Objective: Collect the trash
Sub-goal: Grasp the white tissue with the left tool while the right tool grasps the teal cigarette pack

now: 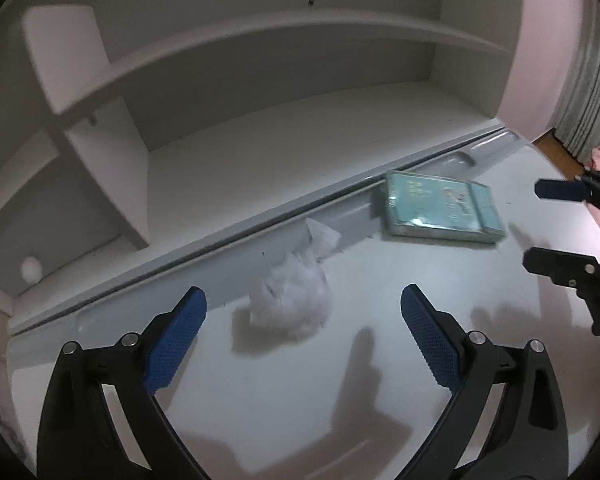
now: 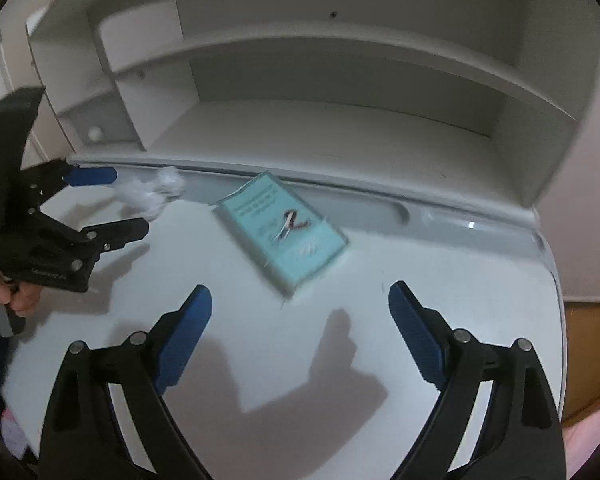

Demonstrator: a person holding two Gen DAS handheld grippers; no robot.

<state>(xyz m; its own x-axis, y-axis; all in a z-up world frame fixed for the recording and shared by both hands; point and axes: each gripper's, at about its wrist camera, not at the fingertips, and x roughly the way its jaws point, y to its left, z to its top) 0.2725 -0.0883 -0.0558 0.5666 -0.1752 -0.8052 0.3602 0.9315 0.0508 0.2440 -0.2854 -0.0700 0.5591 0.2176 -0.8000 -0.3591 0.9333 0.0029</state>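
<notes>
A crumpled white tissue [image 1: 290, 300] lies on the white desk [image 1: 284, 408] close to the groove at its back edge. My left gripper [image 1: 303, 312] is open, its blue pads on either side of the tissue and a little short of it. A light blue tissue pack [image 1: 444, 210] lies flat to the right. My right gripper [image 2: 300, 312] is open and empty, just in front of the pack [image 2: 284, 228]. The tissue [image 2: 152, 192] and left gripper [image 2: 112, 204] show at the left of the right wrist view. The right gripper [image 1: 540, 224] shows at the right edge of the left wrist view.
A white hutch with shelves [image 2: 340, 80] stands behind the desk, with a long pencil groove [image 2: 400, 212] along its base. The desk's right edge [image 2: 556, 300] drops to a wooden floor [image 2: 588, 340]. A curtain [image 1: 596, 92] hangs at the far right.
</notes>
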